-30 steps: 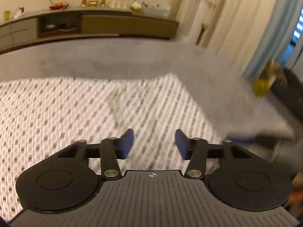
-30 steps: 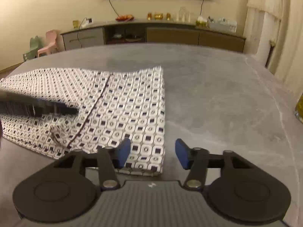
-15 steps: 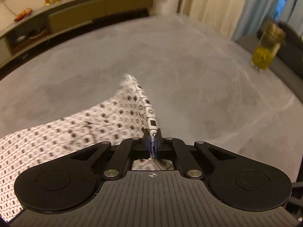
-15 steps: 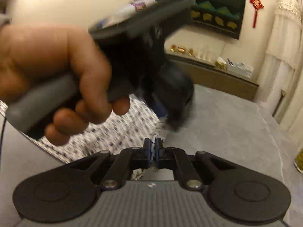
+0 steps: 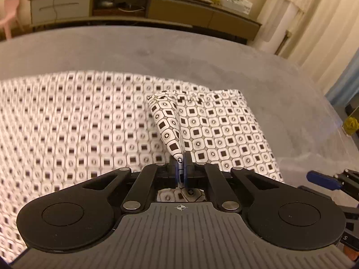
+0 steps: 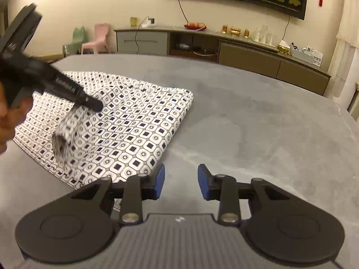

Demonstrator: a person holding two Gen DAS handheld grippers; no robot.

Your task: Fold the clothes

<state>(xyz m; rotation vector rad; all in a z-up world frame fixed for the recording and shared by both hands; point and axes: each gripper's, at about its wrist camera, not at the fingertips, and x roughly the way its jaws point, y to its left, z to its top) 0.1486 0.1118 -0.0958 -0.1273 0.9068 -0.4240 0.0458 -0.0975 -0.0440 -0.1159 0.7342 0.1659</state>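
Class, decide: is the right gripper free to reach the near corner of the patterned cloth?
Probably yes. The right gripper is open and empty, and bare grey table separates it from the patterned cloth corner.

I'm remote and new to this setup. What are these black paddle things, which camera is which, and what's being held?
No robot here: a person carries a two-finger gripper in each hand, each with a camera looking along its fingers. In the left camera's picture, the left gripper is shut on a raised fold of the patterned cloth, which lies on the grey table. In the right camera's picture, the right gripper has just been opening, nothing is between its jaws, and it hangs above bare table beside the cloth's near corner. The left gripper shows there too, lifting the fold.
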